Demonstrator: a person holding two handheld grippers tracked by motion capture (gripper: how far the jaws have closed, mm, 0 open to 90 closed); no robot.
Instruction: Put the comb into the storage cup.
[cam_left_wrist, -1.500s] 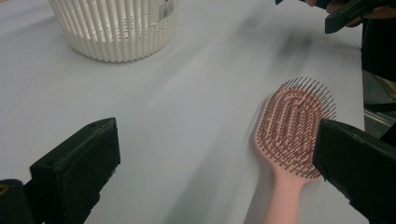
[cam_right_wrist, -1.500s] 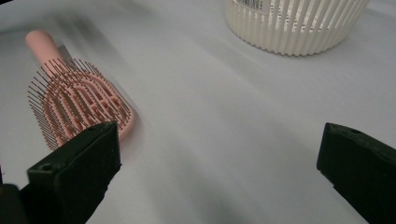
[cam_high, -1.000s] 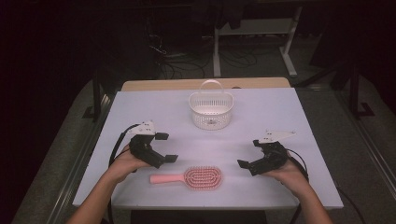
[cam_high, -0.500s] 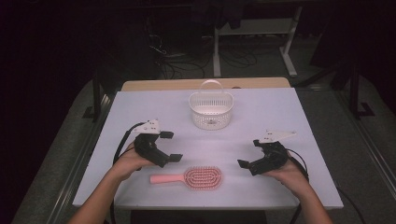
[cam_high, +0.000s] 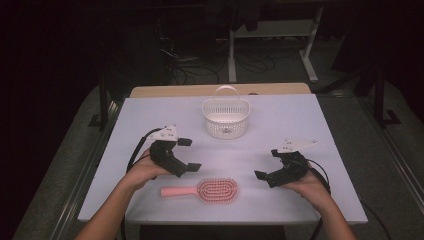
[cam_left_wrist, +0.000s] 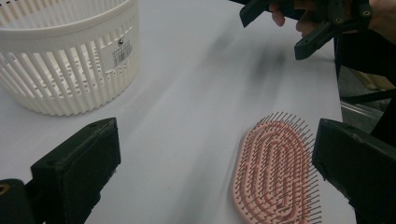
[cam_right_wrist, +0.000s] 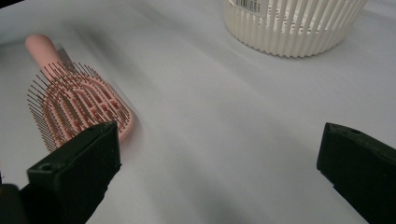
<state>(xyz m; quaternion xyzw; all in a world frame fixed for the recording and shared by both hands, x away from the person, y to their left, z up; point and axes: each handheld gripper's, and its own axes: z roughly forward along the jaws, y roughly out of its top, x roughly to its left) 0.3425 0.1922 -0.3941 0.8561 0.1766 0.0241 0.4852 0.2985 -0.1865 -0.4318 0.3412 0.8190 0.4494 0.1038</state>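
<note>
Flanking the pink hairbrush (cam_high: 207, 190) near the table's front edge, both grippers gape; next, descend and clamp.

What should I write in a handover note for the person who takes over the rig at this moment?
Left claw: open, empty, just above the brush handle.
Right claw: open, empty, to the right of the brush head.
Pink hairbrush: flat on the white table, bristles up, near the front edge, untouched.
White basket: upright at the back, looks empty.
Done: nothing grasped.
Left: probably pick up the brush and put it in the basket.
</note>
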